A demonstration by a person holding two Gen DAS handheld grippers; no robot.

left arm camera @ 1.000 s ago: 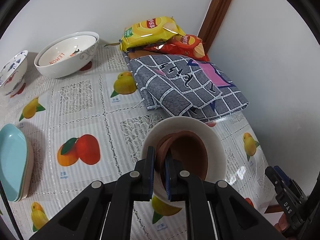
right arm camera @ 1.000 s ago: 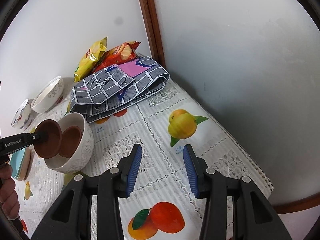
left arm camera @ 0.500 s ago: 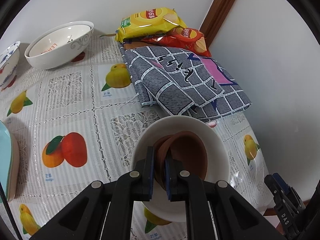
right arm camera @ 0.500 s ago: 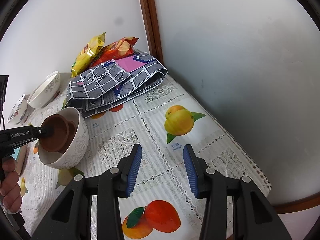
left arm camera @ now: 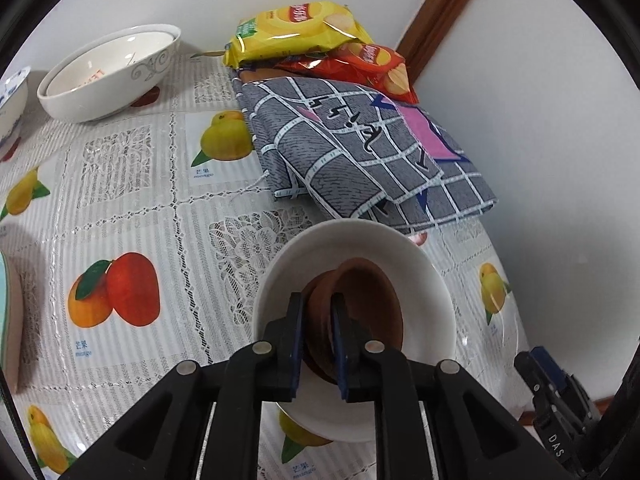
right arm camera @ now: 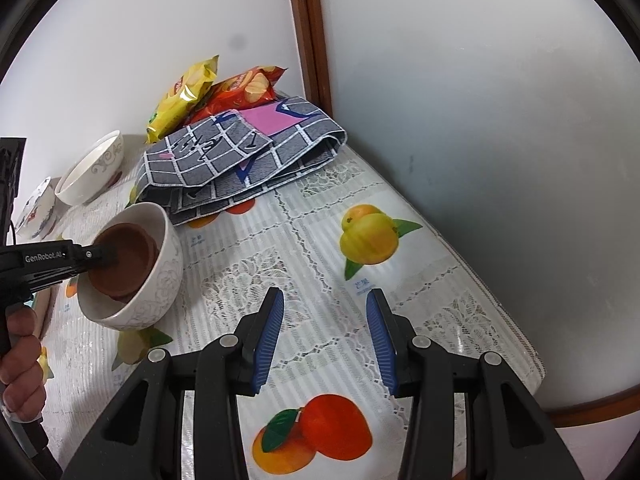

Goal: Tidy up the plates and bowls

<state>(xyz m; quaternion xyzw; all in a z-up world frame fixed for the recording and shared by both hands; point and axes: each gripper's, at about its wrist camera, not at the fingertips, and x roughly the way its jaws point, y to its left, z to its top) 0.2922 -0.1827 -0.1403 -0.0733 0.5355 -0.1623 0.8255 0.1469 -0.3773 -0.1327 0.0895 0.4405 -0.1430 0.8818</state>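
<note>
Resting on the fruit-print tablecloth (right arm camera: 400, 280), the white bowl (right arm camera: 164, 276) holds two nested brown bowls (left arm camera: 372, 300). Your left gripper (left arm camera: 318, 336) pinches the near brown rim; the lower bowl is mostly hidden. Your right gripper (right arm camera: 326, 340) hangs spread, holding nothing.

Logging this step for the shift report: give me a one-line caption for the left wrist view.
Left gripper clamps a brown bowl nested inside a white bowl on the fruit-print tablecloth.
</note>
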